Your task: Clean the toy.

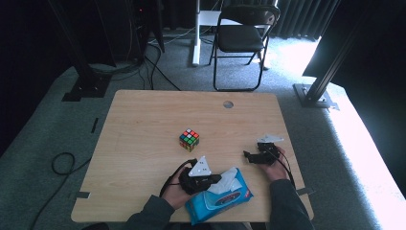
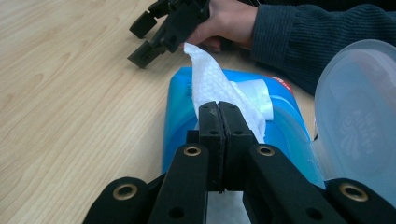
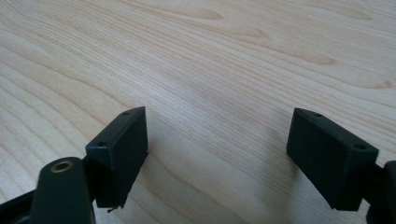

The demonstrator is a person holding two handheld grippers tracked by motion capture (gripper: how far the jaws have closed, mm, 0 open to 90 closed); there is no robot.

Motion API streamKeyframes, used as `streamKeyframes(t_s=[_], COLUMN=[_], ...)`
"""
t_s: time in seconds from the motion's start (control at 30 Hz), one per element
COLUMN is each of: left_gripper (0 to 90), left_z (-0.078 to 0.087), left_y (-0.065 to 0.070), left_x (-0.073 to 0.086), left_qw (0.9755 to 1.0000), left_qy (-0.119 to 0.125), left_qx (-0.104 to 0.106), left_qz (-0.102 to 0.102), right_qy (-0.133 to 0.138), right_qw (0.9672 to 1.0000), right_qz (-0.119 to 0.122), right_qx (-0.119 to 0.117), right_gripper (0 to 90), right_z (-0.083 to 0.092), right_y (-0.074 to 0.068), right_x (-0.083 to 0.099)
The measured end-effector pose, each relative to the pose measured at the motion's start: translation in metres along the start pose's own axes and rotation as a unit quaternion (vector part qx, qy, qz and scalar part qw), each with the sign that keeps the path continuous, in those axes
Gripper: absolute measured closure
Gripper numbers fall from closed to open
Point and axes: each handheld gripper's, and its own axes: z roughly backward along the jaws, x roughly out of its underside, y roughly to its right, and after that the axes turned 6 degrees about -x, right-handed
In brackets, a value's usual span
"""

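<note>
Left hand-held gripper [image 2: 219, 109] clamped on white textured wipe [image 2: 205, 79] at frame centre, half-drawn from blue plastic pack [image 2: 180, 116], lid open. Right hand-held gripper [image 3: 217, 140] open, idle. Pull-out unfinished.

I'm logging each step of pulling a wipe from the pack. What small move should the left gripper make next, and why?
Probably draw the left gripper up and away from the blue wipes pack. Its fingers are shut on the white wipe, which is only partly out of the opening, with the lid flipped open. The right gripper rests open on the table, so it could steady the pack.
</note>
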Motion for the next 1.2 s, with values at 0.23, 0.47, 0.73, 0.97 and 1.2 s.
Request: streamKeyframes(t_s=[0.23, 0.47, 0.73, 0.97, 1.2], left_gripper=[89.2, 89.2, 89.2, 89.3, 89.2], left_z=[0.003, 0.008, 0.014, 0.021, 0.024], left_y=[-0.006, -0.012, -0.018, -0.025, -0.031], left_x=[0.001, 0.000, 0.000, 0.000, 0.002], left_qw=[0.9999, 0.9997, 0.9993, 0.9985, 0.9977], left_qy=[0.002, 0.009, 0.014, 0.022, 0.025], left_qx=[-0.008, -0.017, -0.028, -0.041, -0.049], left_qz=[0.008, 0.013, 0.021, 0.030, 0.040], right_qy=[0.000, 0.000, 0.000, 0.000, 0.000], right_qw=[1.0000, 1.0000, 1.0000, 1.0000, 1.0000], right_qz=[0.000, 0.000, 0.000, 0.000, 0.000], right_qx=[0.000, 0.000, 0.000, 0.000, 0.000], right_gripper=[20.3, 20.3, 20.3, 20.3, 20.3], right_z=[0.000, 0.000, 0.000, 0.000, 0.000], right_y=[0.000, 0.000, 0.000, 0.000, 0.000], right_x=[0.000, 0.000, 0.000, 0.000, 0.000])
